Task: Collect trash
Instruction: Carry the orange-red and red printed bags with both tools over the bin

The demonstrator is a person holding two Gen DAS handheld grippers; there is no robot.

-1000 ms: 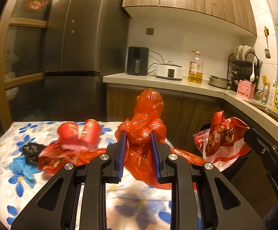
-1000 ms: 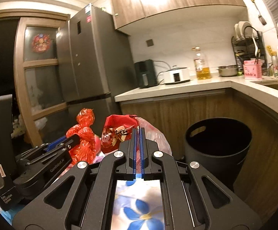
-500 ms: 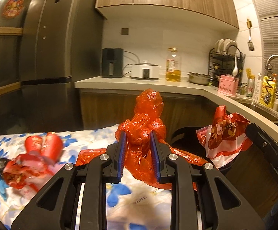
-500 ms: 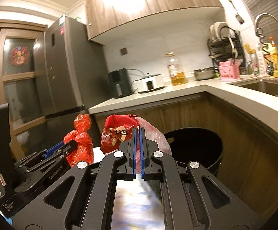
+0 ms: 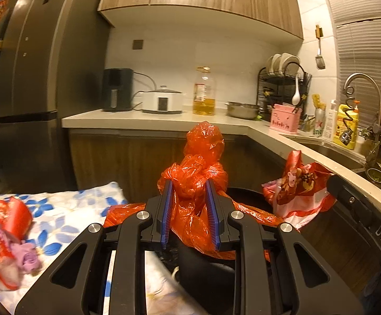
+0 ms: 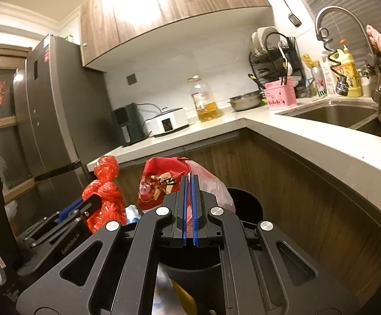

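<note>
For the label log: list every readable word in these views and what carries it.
"DAS": right gripper body, seen from the left wrist.
"GenRobot.AI": left gripper body, seen from the right wrist.
Too blurred or small: oil bottle label, pink caddy, green can, fridge stickers.

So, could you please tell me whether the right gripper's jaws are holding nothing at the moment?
No, the right gripper has its jaws shut on the edge of the red and white printed bag.

two plastic bags [image 5: 194, 183], one bin [image 6: 245, 204]
</note>
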